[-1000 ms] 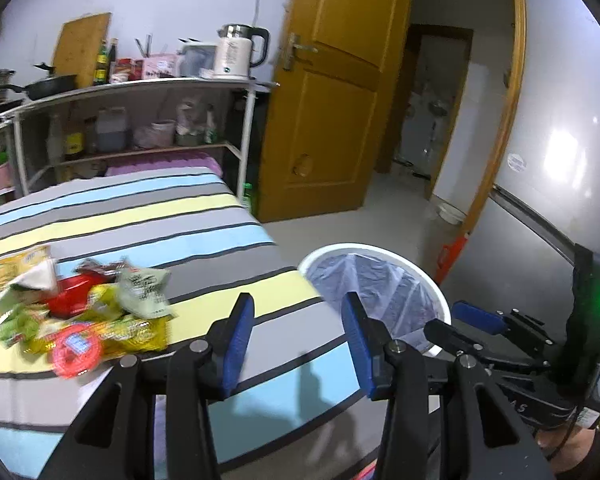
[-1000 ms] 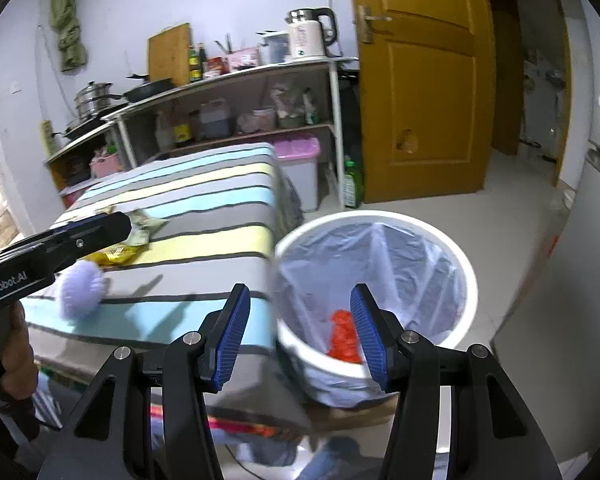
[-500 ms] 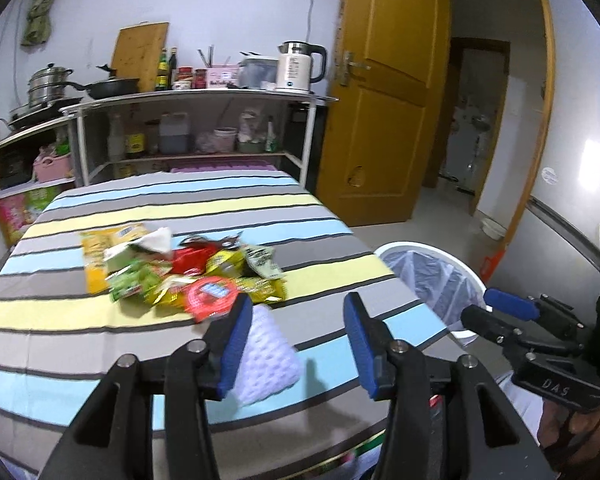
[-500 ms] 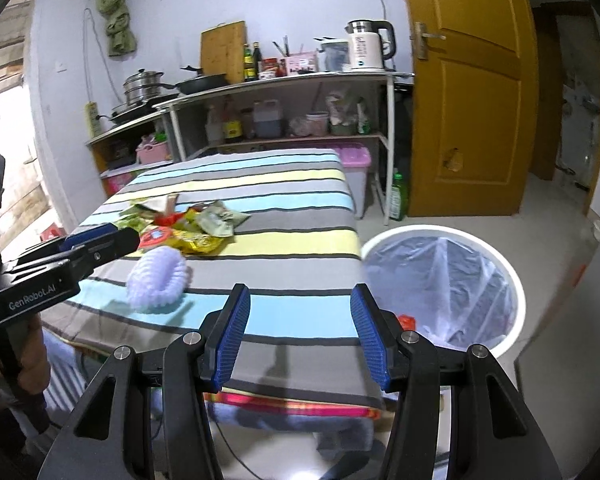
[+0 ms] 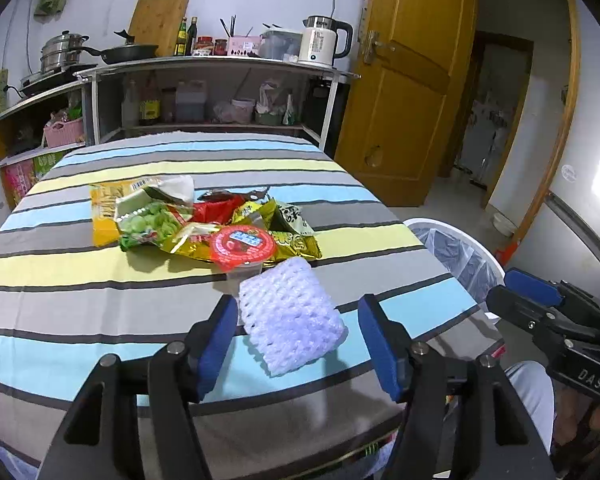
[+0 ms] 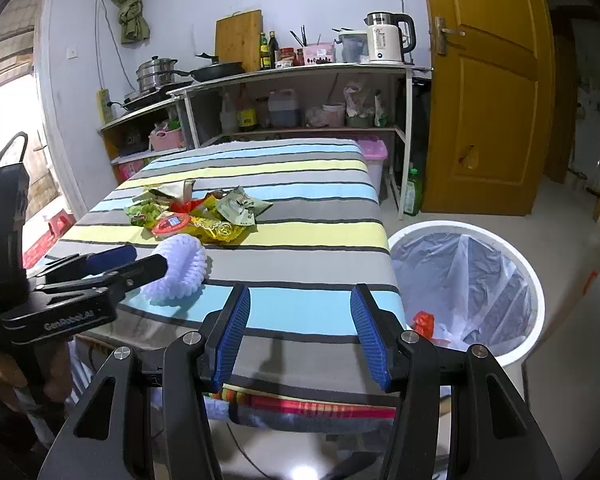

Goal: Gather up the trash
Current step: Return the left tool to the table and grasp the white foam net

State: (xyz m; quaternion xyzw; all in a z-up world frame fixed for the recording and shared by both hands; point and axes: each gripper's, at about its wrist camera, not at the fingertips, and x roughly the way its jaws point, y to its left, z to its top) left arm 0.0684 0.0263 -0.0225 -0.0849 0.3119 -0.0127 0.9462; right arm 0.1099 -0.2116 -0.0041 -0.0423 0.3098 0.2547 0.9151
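Two grippers in view, both over the near edge of a striped tablecloth (image 5: 100, 272). Left of centre in the left wrist view, a heap of snack wrappers (image 5: 188, 224) lies on the yellow and grey stripes, with a red-lidded cup (image 5: 242, 245) at its near edge. Lower centre: a white foam fruit net (image 5: 290, 314) lies on the cloth between the blue pads of the left gripper (image 5: 296, 340); jaws have just been opening and stand wide, the left pad just beside the net, the right pad clear of it. Right edge of the frame: white trash bin (image 5: 464, 260), clear liner, on the floor beside the table. Right wrist view: right gripper (image 6: 300, 332) at lower centre, jaws apart, nothing between them; red scrap (image 6: 425, 322) inside the bin, lower right.
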